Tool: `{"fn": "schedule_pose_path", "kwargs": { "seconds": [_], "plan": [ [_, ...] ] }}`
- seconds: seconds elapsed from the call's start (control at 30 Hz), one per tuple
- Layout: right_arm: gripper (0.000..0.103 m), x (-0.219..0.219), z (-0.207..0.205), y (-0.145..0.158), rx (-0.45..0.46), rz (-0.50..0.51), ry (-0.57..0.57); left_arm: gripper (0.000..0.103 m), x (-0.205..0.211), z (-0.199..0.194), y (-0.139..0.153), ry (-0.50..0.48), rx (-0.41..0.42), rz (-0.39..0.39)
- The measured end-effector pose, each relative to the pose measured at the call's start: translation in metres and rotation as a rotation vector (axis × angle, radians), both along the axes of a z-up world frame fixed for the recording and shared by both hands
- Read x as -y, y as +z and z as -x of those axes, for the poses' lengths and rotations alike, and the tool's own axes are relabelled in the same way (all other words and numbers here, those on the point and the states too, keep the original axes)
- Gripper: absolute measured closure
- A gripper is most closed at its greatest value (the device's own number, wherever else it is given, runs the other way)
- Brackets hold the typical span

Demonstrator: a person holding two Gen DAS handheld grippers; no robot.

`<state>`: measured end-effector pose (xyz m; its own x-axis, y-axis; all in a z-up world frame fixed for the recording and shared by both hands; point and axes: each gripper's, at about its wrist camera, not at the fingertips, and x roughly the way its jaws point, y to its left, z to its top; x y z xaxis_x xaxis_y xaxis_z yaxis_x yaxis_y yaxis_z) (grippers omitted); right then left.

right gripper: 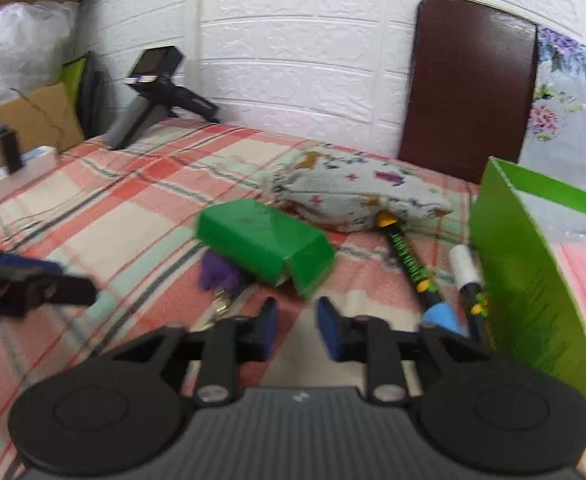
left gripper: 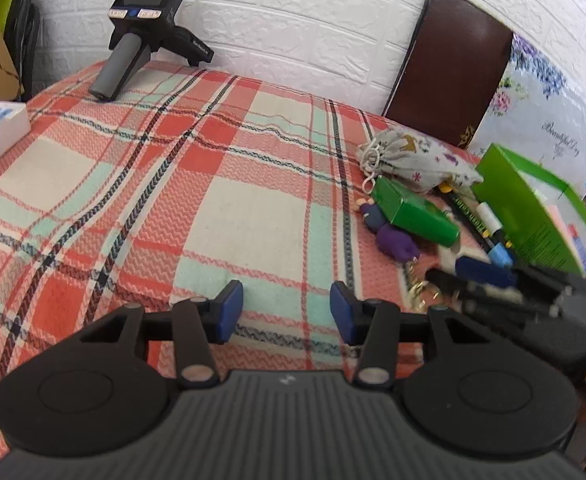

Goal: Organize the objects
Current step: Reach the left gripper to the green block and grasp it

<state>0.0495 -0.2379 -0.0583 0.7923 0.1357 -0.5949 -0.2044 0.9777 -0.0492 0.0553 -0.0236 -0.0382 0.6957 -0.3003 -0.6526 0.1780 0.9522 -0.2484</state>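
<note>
A small green box (right gripper: 267, 252) lies on the plaid cloth, partly over a purple keychain toy (right gripper: 219, 274). Behind it is a printed drawstring pouch (right gripper: 357, 192). Two black pens (right gripper: 411, 264) lie beside an open green container (right gripper: 529, 276) at the right. My right gripper (right gripper: 296, 326) is open and empty, just short of the green box. My left gripper (left gripper: 286, 312) is open and empty over bare cloth, left of the green box (left gripper: 411, 210), the purple toy (left gripper: 391, 236) and the pouch (left gripper: 413, 154). The right gripper (left gripper: 489, 280) shows at the left wrist view's right edge.
A black handheld device with a screen (left gripper: 141, 32) stands at the back left by the white brick wall. A white box (left gripper: 1, 124) sits at the left edge. A brown chair back (left gripper: 449, 68) rises behind the table. Cardboard (right gripper: 25, 120) is at the far left.
</note>
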Motion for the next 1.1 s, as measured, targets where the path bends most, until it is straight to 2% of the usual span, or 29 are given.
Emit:
{"fn": "schedule_pose_path", "kwargs": {
  "seconds": [0.13, 0.17, 0.2, 0.27, 0.33, 0.43, 0.47, 0.5, 0.57, 0.63, 0.67, 0.7, 0.73, 0.83, 0.97, 1.0, 1.07, 1.1],
  "plan": [
    [0.058, -0.002, 0.011, 0.000, 0.014, 0.007, 0.017, 0.053, 0.009, -0.023, 0.014, -0.034, -0.015, 0.062],
    [0.053, -0.001, 0.010, 0.001, 0.019, -0.004, 0.015, 0.051, 0.014, -0.031, 0.018, -0.047, -0.017, 0.075],
    [0.046, 0.000, 0.008, 0.004, 0.026, -0.020, 0.007, 0.039, 0.020, -0.039, 0.021, -0.055, -0.020, 0.087],
    [0.045, 0.006, 0.001, 0.010, 0.027, -0.076, 0.002, 0.028, 0.030, -0.053, 0.026, -0.054, -0.028, 0.107],
    [0.043, 0.008, -0.008, 0.014, 0.016, -0.108, 0.012, 0.028, 0.043, -0.062, 0.028, -0.081, -0.022, 0.107],
    [0.035, 0.004, -0.029, 0.010, 0.001, -0.075, 0.010, 0.031, 0.060, -0.078, 0.022, -0.106, -0.046, 0.068],
    [0.031, 0.005, -0.036, 0.007, -0.010, -0.083, 0.013, 0.040, 0.064, -0.083, 0.017, -0.115, -0.063, 0.062],
    [0.022, 0.007, -0.041, 0.005, -0.016, -0.117, 0.020, 0.048, 0.066, -0.089, 0.012, -0.128, -0.088, 0.061],
    [0.028, 0.010, -0.046, 0.001, -0.040, -0.187, 0.051, 0.053, 0.066, -0.092, 0.005, -0.133, -0.109, 0.100],
    [0.038, 0.006, -0.041, 0.001, -0.027, -0.188, 0.087, 0.061, 0.068, -0.085, 0.008, -0.147, -0.081, 0.084],
    [0.048, 0.002, -0.037, 0.002, -0.011, -0.168, 0.105, 0.064, 0.069, -0.079, 0.009, -0.161, -0.066, 0.074],
    [0.063, -0.002, -0.033, 0.004, -0.003, -0.155, 0.127, 0.064, 0.070, -0.072, 0.011, -0.165, -0.048, 0.059],
    [0.065, -0.005, -0.028, 0.005, 0.000, -0.146, 0.133, 0.064, 0.071, -0.065, 0.013, -0.167, -0.028, 0.041],
    [0.066, -0.013, -0.007, 0.006, 0.033, -0.111, 0.126, 0.064, 0.068, -0.045, 0.016, -0.175, -0.007, 0.040],
    [0.067, -0.014, 0.028, 0.010, 0.063, -0.065, 0.139, 0.065, 0.058, -0.027, 0.014, -0.179, -0.046, 0.110],
    [0.067, -0.014, 0.036, 0.010, 0.066, -0.052, 0.144, 0.066, 0.059, -0.024, 0.014, -0.181, -0.058, 0.122],
    [0.067, -0.014, 0.049, 0.013, 0.064, -0.035, 0.157, 0.078, 0.057, -0.016, 0.012, -0.201, -0.081, 0.163],
    [0.067, -0.014, 0.055, 0.014, 0.057, -0.033, 0.165, 0.079, 0.056, -0.010, 0.013, -0.200, -0.079, 0.175]
  ]
}}
